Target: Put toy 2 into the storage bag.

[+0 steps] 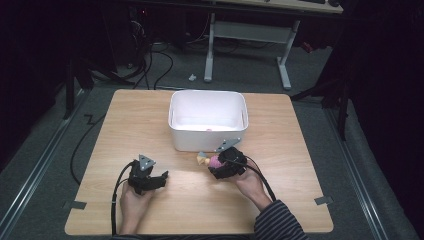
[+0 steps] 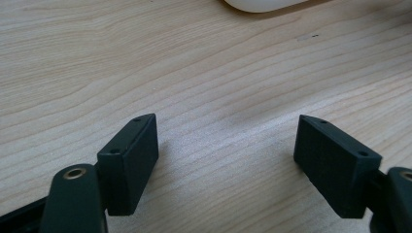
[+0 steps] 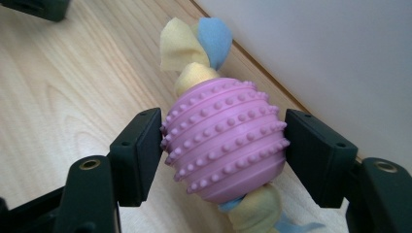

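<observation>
Light wood table (image 1: 190, 210), rounded corners, pale grain, sits on grey carpet in a dim room. Black cables run over the floor at upper left of the high view; a white-legged desk (image 1: 250, 37) stands behind the table at top centre. Tape marks sit on the floor near the table's lower corners.

White bin (image 1: 207, 142), rounded, open top, stands at centre of the table, slightly toward the far edge. A small pink spot lies on its floor; too small to tell what it is. In the right gripper view the bin's white wall takes the upper right, just beside the toy. In the left gripper view the bin's rim (image 2: 265, 5) peeks in at the top edge.

Left gripper (image 1: 162, 179) at lower left of centre, held by a hand, resting low on the table. Its jaws stand wide apart with bare wood between them.

Right gripper (image 1: 214, 162) just below the bin's front wall, a striped sleeve (image 1: 280, 222) trailing to the bottom edge. Its jaws are clamped on the toy (image 3: 226, 145), pads pressing both sides.

Toy: pink rubber ball with ridges and rows of small nubs, threaded on knotted fleece in yellow and blue, with tufts sticking out both ends. It lies on the table close to the bin's front wall, centre frame in the high view (image 1: 210, 161).
</observation>
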Tool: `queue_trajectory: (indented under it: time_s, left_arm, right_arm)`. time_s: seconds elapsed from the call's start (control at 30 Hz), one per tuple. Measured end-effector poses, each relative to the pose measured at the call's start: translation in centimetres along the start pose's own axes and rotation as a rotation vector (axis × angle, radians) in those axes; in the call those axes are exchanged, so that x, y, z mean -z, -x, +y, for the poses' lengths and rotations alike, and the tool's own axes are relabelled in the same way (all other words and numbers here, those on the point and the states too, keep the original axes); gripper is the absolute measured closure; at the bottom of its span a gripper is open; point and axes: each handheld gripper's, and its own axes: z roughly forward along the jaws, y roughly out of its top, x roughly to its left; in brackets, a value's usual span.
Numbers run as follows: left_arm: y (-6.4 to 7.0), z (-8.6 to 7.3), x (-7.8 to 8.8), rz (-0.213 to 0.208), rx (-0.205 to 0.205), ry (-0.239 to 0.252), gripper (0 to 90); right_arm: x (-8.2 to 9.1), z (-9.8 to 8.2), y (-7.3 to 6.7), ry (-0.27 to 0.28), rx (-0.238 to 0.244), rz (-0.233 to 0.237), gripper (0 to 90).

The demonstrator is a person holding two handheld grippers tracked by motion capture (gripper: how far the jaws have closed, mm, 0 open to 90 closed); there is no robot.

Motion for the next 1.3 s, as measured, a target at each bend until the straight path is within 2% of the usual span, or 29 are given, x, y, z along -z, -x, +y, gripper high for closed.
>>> queue_trajectory:
  time_s: [0.3,0.6,0.7,0.77,1.3]
  left_arm:
    - [0.0,0.0,0.0,0.001,0.001,0.0,24.5]
    - [0.0,0.0,0.0,0.001,0.002,0.0,24.5]
    - [0.0,0.0,0.0,0.002,0.002,0.0,24.5]
    - [0.0,0.0,0.0,0.002,0.002,0.0,24.5]
    - [0.0,0.0,0.0,0.003,0.002,0.0,24.5]
  right_arm:
    - [3.2,-0.7,0.1,0.066,-0.01,-0.003,32.6]
    - [6.8,-1.5,1.2,0.151,-0.063,0.008,32.7]
    - [7.5,-1.6,1.8,0.164,-0.083,0.021,32.7]
    - [8.0,-1.7,1.9,0.166,-0.085,0.009,32.7]
    - [11.1,-0.5,3.1,0.213,-0.075,-0.01,32.7]
